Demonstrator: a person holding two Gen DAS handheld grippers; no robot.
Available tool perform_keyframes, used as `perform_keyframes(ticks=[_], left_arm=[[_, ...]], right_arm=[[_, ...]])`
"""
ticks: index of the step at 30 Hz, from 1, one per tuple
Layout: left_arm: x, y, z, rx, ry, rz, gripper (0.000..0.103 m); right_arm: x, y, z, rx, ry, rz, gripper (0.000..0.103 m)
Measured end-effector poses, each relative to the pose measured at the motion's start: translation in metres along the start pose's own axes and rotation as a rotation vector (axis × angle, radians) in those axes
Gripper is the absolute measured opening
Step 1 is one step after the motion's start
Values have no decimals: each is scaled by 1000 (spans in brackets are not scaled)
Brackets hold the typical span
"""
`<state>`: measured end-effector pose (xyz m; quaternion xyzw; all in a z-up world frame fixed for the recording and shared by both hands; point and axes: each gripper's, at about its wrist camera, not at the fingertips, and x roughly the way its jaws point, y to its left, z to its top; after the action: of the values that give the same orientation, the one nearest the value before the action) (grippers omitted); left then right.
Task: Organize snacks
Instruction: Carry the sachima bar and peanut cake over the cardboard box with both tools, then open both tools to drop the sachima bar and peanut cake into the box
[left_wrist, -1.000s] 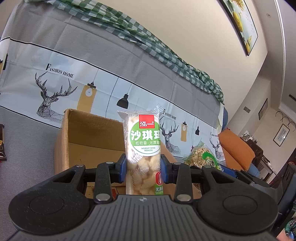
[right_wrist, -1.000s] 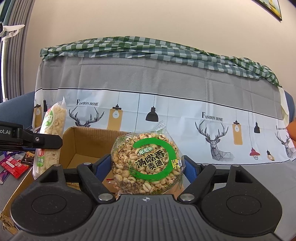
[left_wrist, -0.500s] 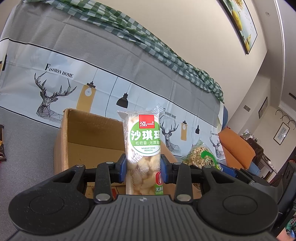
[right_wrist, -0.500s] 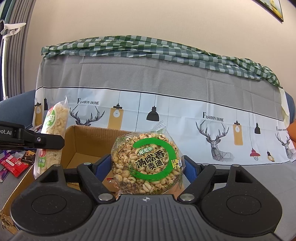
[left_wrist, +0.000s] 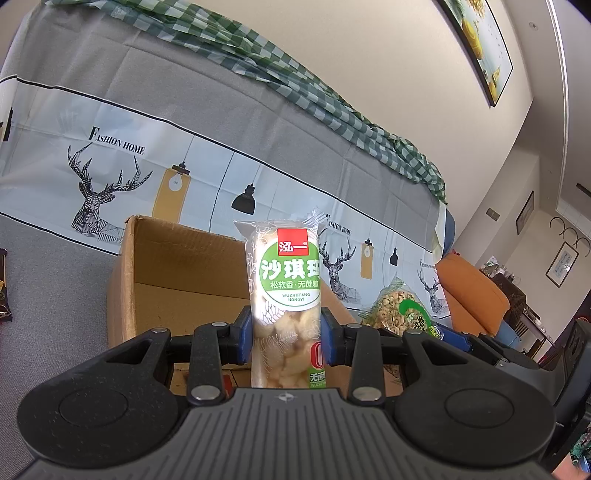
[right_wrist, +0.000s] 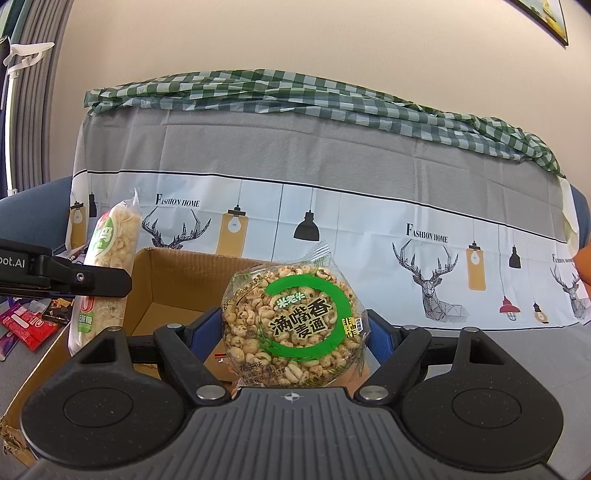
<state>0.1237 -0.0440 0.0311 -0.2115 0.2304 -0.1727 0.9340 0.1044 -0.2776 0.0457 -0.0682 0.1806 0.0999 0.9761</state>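
My left gripper (left_wrist: 286, 338) is shut on a tall clear pack of puffed rice cake with a green label (left_wrist: 284, 295), held upright above the open cardboard box (left_wrist: 177, 273). My right gripper (right_wrist: 293, 332) is shut on a round pack of puffed grain cake with a green ring label (right_wrist: 295, 317), also held upright over the box (right_wrist: 173, 280). The round pack shows to the right in the left wrist view (left_wrist: 400, 308). The tall pack and the left gripper show at the left in the right wrist view (right_wrist: 105, 273).
The box stands on a grey cover in front of a sofa back draped with a deer-print cloth (right_wrist: 332, 206). Loose snack packets (right_wrist: 27, 325) lie left of the box. A dark packet (left_wrist: 3, 295) lies at the far left. An orange cushion (left_wrist: 469, 291) is at the right.
Both grippers have drifted slightly over the box with their packs still held. The left gripper sits a little further right in the right wrist view.
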Motion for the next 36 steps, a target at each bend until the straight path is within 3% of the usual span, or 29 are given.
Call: perform_keyframes(ticks=[36], left_arm=[[-2,-3,-1,9,0,-24,40]], right_arm=[[-1,3,0,-4,4,1,81]])
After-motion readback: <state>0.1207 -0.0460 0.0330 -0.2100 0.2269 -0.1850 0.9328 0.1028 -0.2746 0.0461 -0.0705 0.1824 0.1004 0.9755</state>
